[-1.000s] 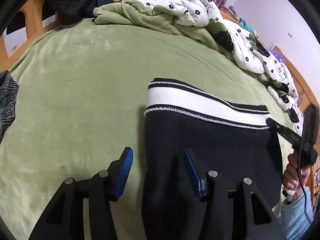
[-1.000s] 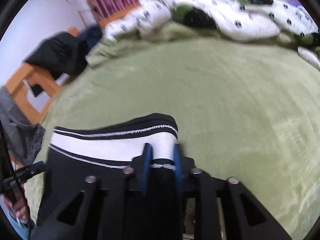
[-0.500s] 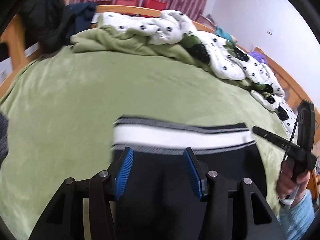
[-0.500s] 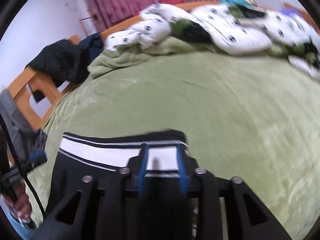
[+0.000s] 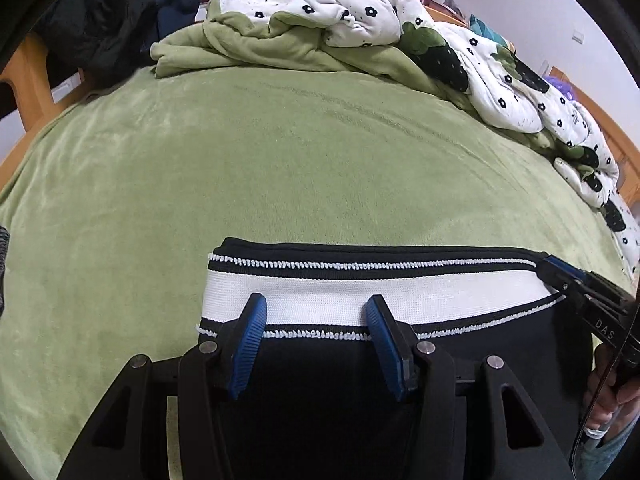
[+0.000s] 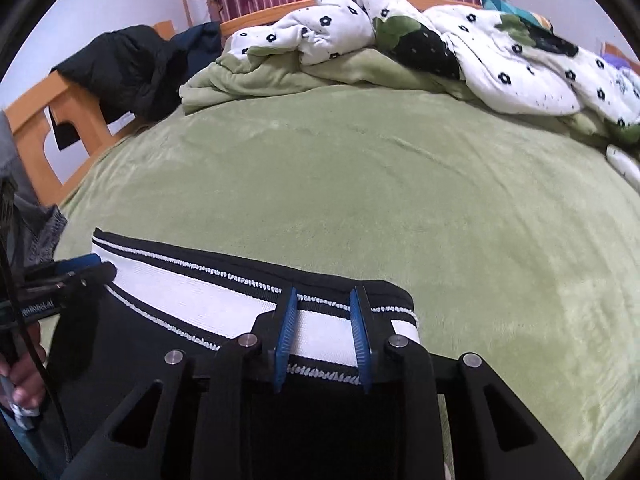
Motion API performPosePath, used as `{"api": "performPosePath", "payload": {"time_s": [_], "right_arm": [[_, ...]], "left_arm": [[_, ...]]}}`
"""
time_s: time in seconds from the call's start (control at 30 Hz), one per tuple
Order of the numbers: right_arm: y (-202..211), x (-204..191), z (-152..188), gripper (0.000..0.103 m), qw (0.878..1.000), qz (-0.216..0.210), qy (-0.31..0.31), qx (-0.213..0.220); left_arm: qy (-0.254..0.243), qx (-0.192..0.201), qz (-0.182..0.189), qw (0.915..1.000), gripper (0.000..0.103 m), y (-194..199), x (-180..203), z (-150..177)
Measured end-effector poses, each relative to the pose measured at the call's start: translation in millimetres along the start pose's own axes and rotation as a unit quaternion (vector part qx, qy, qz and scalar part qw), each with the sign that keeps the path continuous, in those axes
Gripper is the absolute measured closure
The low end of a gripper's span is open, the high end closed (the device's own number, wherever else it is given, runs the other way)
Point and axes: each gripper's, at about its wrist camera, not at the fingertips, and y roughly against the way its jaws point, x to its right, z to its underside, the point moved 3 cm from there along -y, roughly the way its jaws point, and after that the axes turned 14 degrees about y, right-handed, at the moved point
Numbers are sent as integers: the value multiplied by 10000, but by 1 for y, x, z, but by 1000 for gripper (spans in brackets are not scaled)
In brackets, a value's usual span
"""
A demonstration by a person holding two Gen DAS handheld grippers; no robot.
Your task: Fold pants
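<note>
Pants (image 6: 180,344) waistband lies between right tool (image 6: 324,316) pads — closing.

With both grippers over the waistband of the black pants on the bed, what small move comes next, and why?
Probably finish closing the right gripper, whose jaws are closing astride the waistband. Then close the left gripper: its pads also straddle the band with a gap, so neither yet holds the pants.

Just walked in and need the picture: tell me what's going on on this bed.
A person is folding black pants on a green bed cover, with a two-finger tool in each hand. The left tool stands open over the striped waistband. The right tool straddles the waistband's other end, closing, pads not yet pressing.
</note>
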Motion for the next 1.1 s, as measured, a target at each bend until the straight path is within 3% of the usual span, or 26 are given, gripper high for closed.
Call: {"api": "performPosePath", "payload": {"time_s": [0.27, 0.37, 0.47, 0.63, 0.7, 0.93, 1.1], "right_arm": [[32, -4, 8, 72, 9998, 8, -184, -94], [56, -13, 24, 70, 9991, -220, -344, -87], [77, -22, 46, 70, 9991, -267, -329, -79], [102, -36, 95, 70, 9998, -102, -164, -59], [107, -40, 109, 70, 9999, -23, -55, -129], [132, -45, 130, 70, 9998, 60, -144, -147], [148, -48, 127, 70, 9991, -190, -347, 163]], "left_arm": [[-302, -219, 36, 9993, 53, 29, 10, 23], [-139, -445, 390, 9981, 53, 49, 11, 46], [-125, -557, 512, 9971, 53, 68, 11, 73], [-330, -543, 283, 9976, 53, 90, 2, 123], [-431, -363, 49, 9984, 53, 99, -8, 142], [-295, -243, -239, 9990, 50, 129, -40, 167], [-145, -296, 28, 9995, 50, 149, -57, 183]]}}
